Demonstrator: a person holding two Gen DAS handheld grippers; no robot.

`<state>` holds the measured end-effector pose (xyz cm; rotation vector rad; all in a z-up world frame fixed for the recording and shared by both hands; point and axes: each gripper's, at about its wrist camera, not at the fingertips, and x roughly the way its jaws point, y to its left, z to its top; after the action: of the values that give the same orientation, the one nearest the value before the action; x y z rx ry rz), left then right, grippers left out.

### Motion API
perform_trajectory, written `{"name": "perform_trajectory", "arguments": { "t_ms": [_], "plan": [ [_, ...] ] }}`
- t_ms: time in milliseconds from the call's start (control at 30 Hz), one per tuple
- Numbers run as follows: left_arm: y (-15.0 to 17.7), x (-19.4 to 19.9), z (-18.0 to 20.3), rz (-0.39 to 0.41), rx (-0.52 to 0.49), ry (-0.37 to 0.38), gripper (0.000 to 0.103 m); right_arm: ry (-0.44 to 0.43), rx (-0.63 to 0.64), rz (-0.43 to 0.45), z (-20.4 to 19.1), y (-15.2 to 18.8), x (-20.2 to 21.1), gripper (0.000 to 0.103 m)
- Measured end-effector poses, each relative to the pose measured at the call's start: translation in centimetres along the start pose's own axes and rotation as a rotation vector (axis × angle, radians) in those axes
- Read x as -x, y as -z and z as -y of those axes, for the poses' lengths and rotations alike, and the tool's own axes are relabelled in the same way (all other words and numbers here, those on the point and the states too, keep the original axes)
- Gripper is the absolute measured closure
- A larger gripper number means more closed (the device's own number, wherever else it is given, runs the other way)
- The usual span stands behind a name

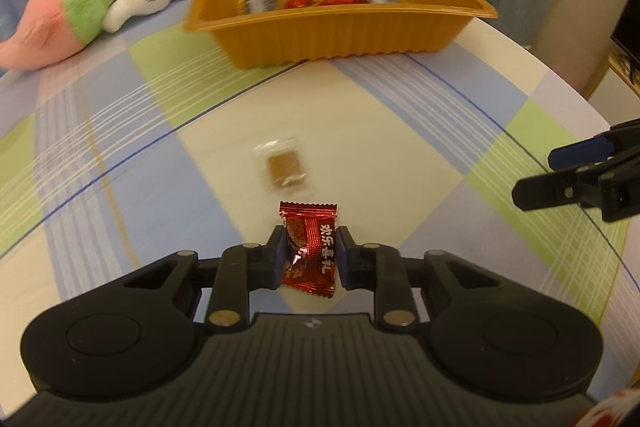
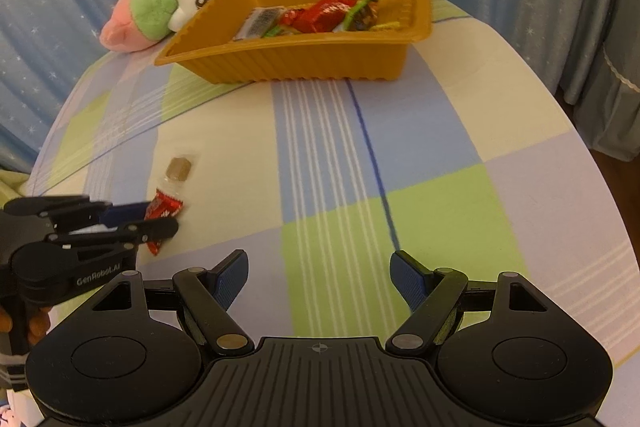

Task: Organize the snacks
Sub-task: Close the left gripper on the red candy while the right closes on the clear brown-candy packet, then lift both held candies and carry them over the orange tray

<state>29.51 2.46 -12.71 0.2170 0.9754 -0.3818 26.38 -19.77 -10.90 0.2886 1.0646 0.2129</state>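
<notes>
A red foil-wrapped candy (image 1: 310, 247) with white lettering sits between the blue pads of my left gripper (image 1: 310, 251), which is shut on it just above the checked tablecloth. From the right wrist view the same candy (image 2: 163, 209) shows beside the left gripper (image 2: 158, 217). A clear packet with a brown square (image 1: 283, 169) lies on the cloth just beyond it. The orange ribbed tray (image 1: 344, 35) stands at the far side and holds several wrapped snacks. My right gripper (image 2: 319, 281) hangs open over the cloth with nothing between its fingers; its fingers (image 1: 560, 183) show at the right edge.
A plush rabbit in a peach-and-green outfit (image 1: 104, 3) lies left of the tray. The table's rounded edge (image 1: 592, 99) curves down the right side. Blue star-print curtains hang behind. A hand (image 2: 24, 323) holds the left gripper's handle.
</notes>
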Motion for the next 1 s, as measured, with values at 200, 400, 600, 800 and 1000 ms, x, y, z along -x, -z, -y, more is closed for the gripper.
{"name": "perform_trajectory", "arguments": {
  "t_ms": [200,400,600,800,1000],
  "plan": [
    [1.3,1.5,-3.6,-0.008,0.139,-0.069,0.08,-0.052,0.061,0.026,-2.6,-1.5,-1.4,0.025],
    [2.3,3.0,-7.1,-0.004,0.251,-0.147,0.08,-0.116,0.139,0.033,-6.4,-2.9,-4.2,0.026],
    [3.3,4.3,-9.5,0.0,0.331,-0.195,0.08,-0.139,0.214,0.031,-9.7,-3.8,-7.4,0.04],
    [4.4,5.0,-11.0,-0.005,0.379,-0.224,0.08,-0.123,0.229,0.038,-11.3,-4.8,-9.8,0.046],
    [5.2,5.5,-11.8,-0.007,0.403,-0.237,0.08,-0.071,0.327,0.05,-13.2,-4.7,-10.3,0.063]
  ]
}}
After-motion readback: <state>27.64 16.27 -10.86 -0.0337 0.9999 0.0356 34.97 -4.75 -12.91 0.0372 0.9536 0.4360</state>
